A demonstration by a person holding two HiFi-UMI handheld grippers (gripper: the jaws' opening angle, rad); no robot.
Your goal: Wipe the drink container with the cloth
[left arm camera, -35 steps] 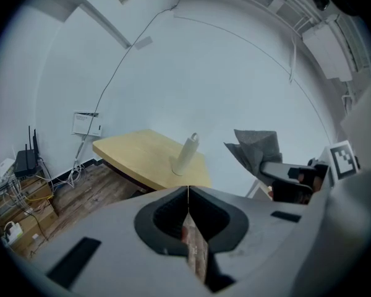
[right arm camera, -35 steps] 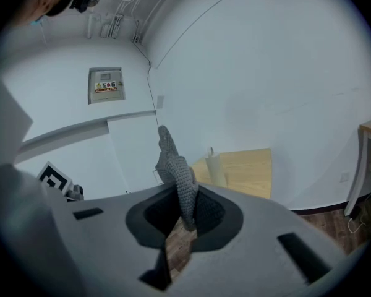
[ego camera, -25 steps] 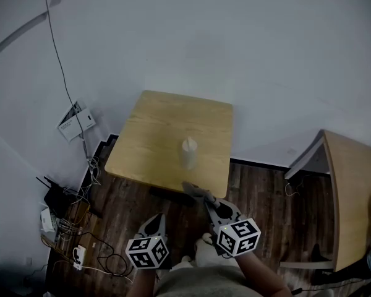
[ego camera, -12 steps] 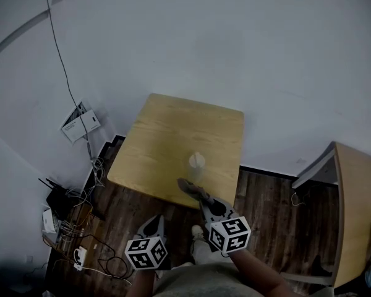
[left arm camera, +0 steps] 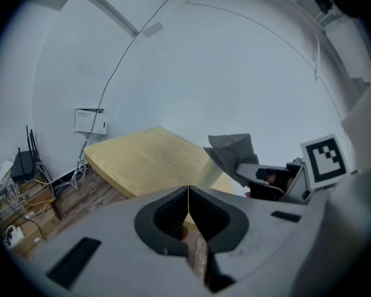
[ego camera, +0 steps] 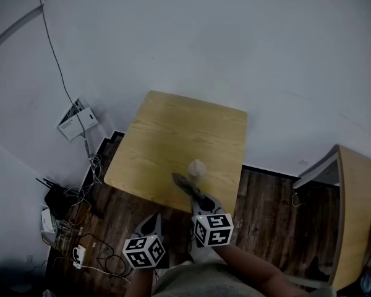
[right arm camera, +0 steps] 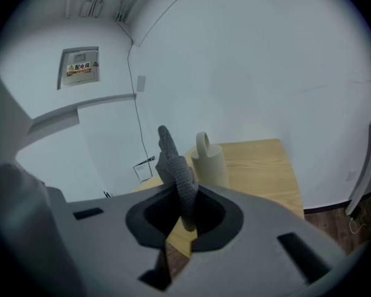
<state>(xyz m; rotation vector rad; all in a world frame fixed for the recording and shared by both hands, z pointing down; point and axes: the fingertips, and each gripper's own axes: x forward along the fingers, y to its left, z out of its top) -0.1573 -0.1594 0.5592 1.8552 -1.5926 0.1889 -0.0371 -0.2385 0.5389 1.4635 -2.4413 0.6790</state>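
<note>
A pale cream drink container (ego camera: 196,169) with a loop handle stands upright near the front edge of a small wooden table (ego camera: 167,141); in the right gripper view the container (right arm camera: 210,161) rises just beyond the jaws. My right gripper (ego camera: 187,188) is shut on a grey cloth (right arm camera: 178,175), which sticks up between its jaws and reaches close to the container's near side. The cloth (left arm camera: 234,150) also shows in the left gripper view, beside the container. My left gripper (ego camera: 153,225) hangs lower, over the floor short of the table, jaws shut with nothing in them.
White wall behind the table. A tangle of cables and a power strip (ego camera: 79,252) lies on the dark wood floor at the left, with a router (ego camera: 52,197) and a paper (ego camera: 74,121) against the wall. Another wooden table (ego camera: 358,209) stands at the right.
My right gripper with the cloth has moved forward and left, up to the container. The view has shifted closer to the table. The left gripper has stayed roughly in place.
</note>
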